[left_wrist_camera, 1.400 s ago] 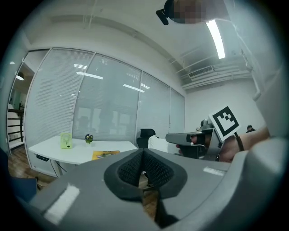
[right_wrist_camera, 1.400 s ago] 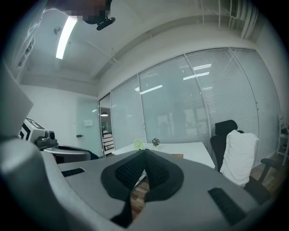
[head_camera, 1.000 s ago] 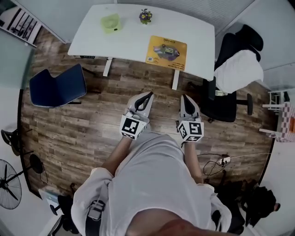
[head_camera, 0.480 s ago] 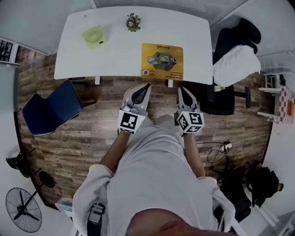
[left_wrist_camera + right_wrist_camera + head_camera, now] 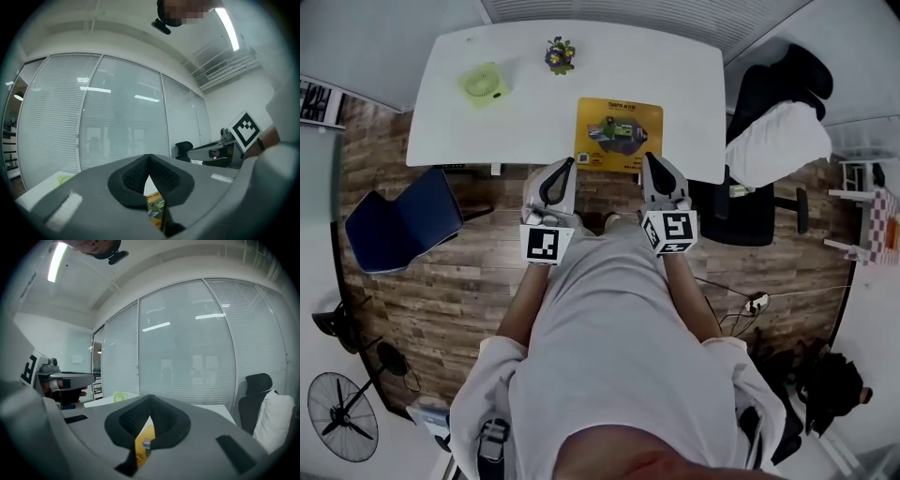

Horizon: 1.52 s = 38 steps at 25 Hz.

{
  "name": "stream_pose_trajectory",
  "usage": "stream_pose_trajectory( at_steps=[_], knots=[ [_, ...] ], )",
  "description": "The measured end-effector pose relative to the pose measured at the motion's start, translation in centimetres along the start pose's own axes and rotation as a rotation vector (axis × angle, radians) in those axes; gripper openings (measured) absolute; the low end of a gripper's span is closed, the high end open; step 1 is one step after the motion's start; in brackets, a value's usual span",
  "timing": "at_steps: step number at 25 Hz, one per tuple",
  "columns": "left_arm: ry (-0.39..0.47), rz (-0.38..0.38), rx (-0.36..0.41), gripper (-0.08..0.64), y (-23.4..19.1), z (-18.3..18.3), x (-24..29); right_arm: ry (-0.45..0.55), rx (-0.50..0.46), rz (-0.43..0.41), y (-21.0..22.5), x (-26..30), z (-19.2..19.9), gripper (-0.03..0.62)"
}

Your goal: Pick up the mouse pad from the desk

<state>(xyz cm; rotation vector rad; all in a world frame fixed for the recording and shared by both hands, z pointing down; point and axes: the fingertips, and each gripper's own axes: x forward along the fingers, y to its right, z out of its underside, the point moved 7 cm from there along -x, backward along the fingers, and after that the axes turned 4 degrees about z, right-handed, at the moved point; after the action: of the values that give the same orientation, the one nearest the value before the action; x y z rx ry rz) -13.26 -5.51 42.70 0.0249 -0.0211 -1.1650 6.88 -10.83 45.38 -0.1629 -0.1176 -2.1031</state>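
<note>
Fingertips [image 5: 565, 170] hang near the mouse pad [image 5: 619, 131].

Pale short-sleeved T-shirt [image 5: 614, 356], grey left claw [image 5: 568, 164], grey right claw [image 5: 648, 157]

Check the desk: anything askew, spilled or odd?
Nothing stands out. The mouse pad lies flat near the desk's front edge. The green item and plant sit apart from it toward the back. Nothing is spilled.
</note>
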Motion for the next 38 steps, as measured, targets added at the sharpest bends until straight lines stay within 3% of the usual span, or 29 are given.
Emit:
stream_pose_trajectory(
  at_steps=[4,9,14,21,25,29,35,38],
  knots=[
    [-0.031,-0.015,0.008,-0.006,-0.7,0.4,0.2,-0.016,0.009,-0.004,0.9,1.9,0.8,0.003],
    [-0.065,0.010,-0.083,-0.006,-3.5,2.1,-0.6,-0.077,0.029,0.062,-0.7,3.4,4.2,0.003],
    [-0.069,0.075,0.018,-0.006,-4.3,1.6,-3.6,-0.102,0.064,0.080,-3.0,2.2,3.9,0.003],
    [-0.099,0.122,-0.030,-0.006,-2.8,3.2,-5.6,-0.136,0.124,0.203,-2.3,-2.0,4.9,0.003],
    [-0.109,0.092,-0.036,-0.006,-4.0,4.0,-5.5,-0.209,0.278,0.226,-1.9,-0.5,8.4,0.005],
    [-0.135,0.047,-0.015,-0.006,-4.0,3.9,-6.2,-0.318,0.423,0.190,-1.8,0.9,12.7,0.016],
    [-0.174,-0.055,-0.007,-0.006,-3.3,3.1,-6.3,-0.438,0.762,0.158,-1.3,3.2,18.6,0.092],
    [-0.202,-0.079,0.012,-0.006,-2.7,3.0,-6.3,-0.458,0.885,0.176,-0.8,4.1,20.8,0.138]
  ],
)
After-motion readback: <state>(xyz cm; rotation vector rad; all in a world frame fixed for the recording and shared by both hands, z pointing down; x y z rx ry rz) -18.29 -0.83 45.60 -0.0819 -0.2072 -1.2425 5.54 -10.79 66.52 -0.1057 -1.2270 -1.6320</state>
